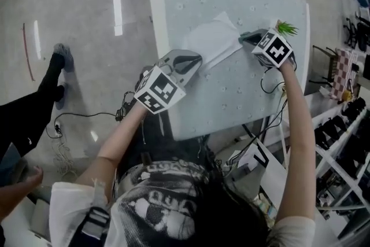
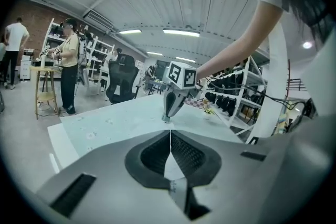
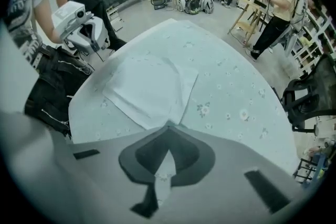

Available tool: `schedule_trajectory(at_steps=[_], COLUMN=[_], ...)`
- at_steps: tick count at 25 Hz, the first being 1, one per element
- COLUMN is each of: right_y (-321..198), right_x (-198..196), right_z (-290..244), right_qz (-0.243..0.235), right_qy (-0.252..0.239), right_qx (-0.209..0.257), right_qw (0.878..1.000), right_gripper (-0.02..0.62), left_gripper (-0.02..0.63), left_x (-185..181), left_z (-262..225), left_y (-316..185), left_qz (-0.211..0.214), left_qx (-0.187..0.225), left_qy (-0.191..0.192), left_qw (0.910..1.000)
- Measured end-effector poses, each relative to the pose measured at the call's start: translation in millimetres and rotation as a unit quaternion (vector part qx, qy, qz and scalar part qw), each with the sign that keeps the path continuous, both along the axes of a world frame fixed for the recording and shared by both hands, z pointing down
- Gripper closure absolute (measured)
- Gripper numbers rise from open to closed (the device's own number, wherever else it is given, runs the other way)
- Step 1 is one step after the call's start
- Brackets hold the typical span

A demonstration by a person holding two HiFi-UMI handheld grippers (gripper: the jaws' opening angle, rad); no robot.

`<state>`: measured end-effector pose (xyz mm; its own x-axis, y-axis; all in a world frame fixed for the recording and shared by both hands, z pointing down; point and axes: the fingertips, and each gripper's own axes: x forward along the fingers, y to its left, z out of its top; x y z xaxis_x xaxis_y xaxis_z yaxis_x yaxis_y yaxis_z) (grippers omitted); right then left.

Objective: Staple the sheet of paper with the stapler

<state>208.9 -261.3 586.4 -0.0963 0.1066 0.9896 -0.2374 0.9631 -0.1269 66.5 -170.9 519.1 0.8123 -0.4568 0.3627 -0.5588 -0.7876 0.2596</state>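
A white sheet of paper (image 1: 211, 40) lies on the table (image 1: 243, 95), which has a pale flowered cloth. My right gripper (image 1: 245, 39) points straight down at the sheet's right corner. In the right gripper view that corner (image 3: 169, 122) runs up into the tips of the right gripper (image 3: 168, 126), which is shut on it. The sheet (image 3: 149, 89) bulges and creases toward that grip. My left gripper (image 1: 193, 59) hovers at the sheet's near left edge. Its jaws meet in a line, left gripper (image 2: 170, 132), with nothing visible between them. No stapler shows in any view.
A small green plant (image 1: 286, 27) stands at the table's right edge behind my right gripper. Shelving (image 1: 341, 124) lines the right side, and cables (image 1: 63, 124) lie on the floor to the left. A person (image 2: 68, 68), a stool (image 2: 46, 94) and an office chair (image 2: 122, 78) stand beyond the table.
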Motion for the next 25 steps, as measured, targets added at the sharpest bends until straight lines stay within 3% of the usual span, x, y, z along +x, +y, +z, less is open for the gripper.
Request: schedule_trajectory(at_steps=[7,18,25], right_y=[0.9,0.2,1.0], right_x=[-0.5,1.2,-2.3], right_z=[1.9,0.1,2.0], right_qz=[-0.021,0.031,0.006], right_qy=[0.035,0.010,0.031], right_qx=[-0.013,-0.004,-0.008], right_qw=[0.999,0.999,0.999], right_gripper=[0.589,0.589,0.588], left_gripper=[0.601,0.601,0.601], left_x=[10.7,10.4,10.0], left_z=[5.1,2.7,7.1], left_y=[-2.6,-10.4,-8.3], left_qz=[-0.001,-0.013,-0.016], left_qx=[-0.007,0.000,-0.002], left_qy=[0.017,0.019,0.008], left_qw=[0.9998,0.9997,0.9998])
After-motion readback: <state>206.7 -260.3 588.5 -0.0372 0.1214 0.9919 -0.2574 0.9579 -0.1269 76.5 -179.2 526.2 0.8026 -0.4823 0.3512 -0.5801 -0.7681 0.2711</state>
